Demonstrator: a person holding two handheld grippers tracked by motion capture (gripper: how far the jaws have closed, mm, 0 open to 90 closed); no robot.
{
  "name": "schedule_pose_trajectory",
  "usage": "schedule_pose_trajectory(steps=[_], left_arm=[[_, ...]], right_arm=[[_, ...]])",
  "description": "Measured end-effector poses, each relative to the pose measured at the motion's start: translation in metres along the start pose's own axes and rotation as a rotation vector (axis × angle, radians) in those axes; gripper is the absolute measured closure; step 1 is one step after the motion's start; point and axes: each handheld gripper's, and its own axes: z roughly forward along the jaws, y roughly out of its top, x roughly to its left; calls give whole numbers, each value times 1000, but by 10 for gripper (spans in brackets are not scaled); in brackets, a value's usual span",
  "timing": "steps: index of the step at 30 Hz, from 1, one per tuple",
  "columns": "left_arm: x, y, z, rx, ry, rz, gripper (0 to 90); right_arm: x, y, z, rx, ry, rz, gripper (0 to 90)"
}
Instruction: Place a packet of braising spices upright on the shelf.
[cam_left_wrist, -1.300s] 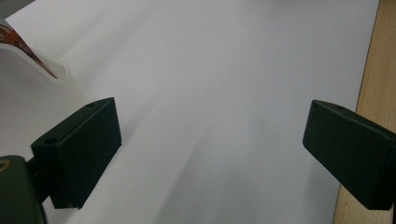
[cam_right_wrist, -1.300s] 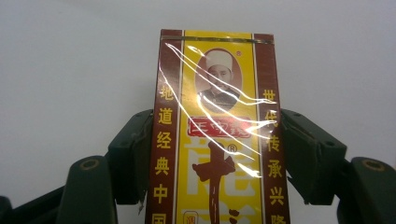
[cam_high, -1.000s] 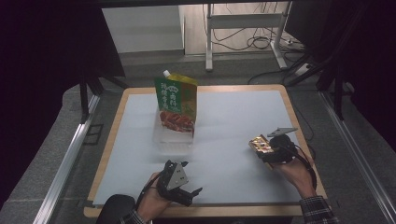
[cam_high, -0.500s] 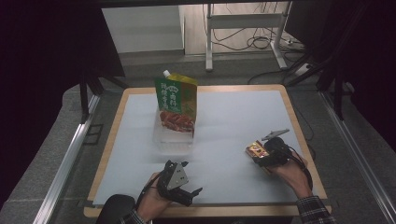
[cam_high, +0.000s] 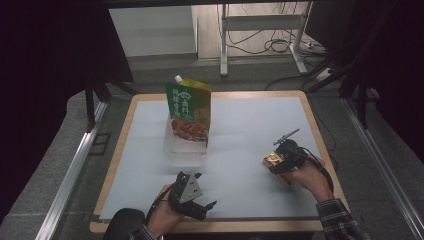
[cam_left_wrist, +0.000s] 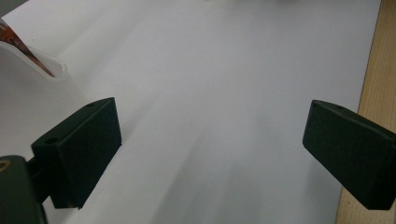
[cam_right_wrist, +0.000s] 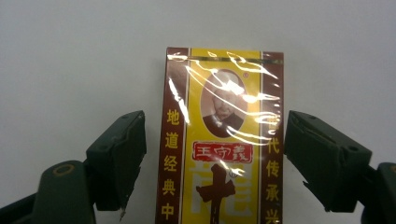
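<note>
we see the right gripper (cam_high: 278, 165) at the right side of the white table (cam_high: 250, 130), held in the person's right hand (cam_high: 310, 177), with a small yellow and brown packet (cam_high: 274, 161) lying at its tips. in the right gripper view the packet (cam_right_wrist: 223, 140) lies flat on the white surface between the two black jaws, wrapped in shiny film, with a brown border, red label and yellow characters down its sides. the jaws have just been opening, and a thin strip of white shows on each side between the pads and the packet's edges, so we read them as spread around it and not pressing on it. the left gripper (cam_high: 192, 197) rests low near the front edge of the table in the person's left hand (cam_high: 162, 217), its grey three-cornered plate facing up. in the left gripper view its jaws stand wide apart over bare white surface with nothing between them, and the wooden rim of the table runs along the right of that picture. well apart from both grippers, toward the back left of the table, a green stand-up pouch (cam_high: 190, 112) with a white spout stands upright in a clear plastic tray (cam_high: 185, 149); a corner of that tray (cam_left_wrist: 44, 65) shows at the upper left of the left gripper view. a checked sleeve (cam_high: 337, 220) covers the right forearm.
</note>
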Motion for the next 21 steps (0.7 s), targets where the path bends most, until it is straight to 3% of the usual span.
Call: schedule_pose_trajectory(steps=[2, 7, 10, 15, 21], left_arm=[[0, 0, 0, 2, -1, 3, 43], [-1, 0, 0, 7, 1, 9, 44], [-1, 0, 0, 8, 2, 12, 44], [-1, 0, 0, 9, 1, 14, 45], [-1, 0, 0, 9, 3, 14, 45]], right_arm=[[-1, 7, 4, 65, 17, -15, 199], [-2, 17, 10, 119, 32, -24, 160], [-2, 22, 13, 140, 26, -33, 167], [0, 25, 18, 172, -10, -41, 267], [-2, 25, 19, 181, -7, -27, 308]])
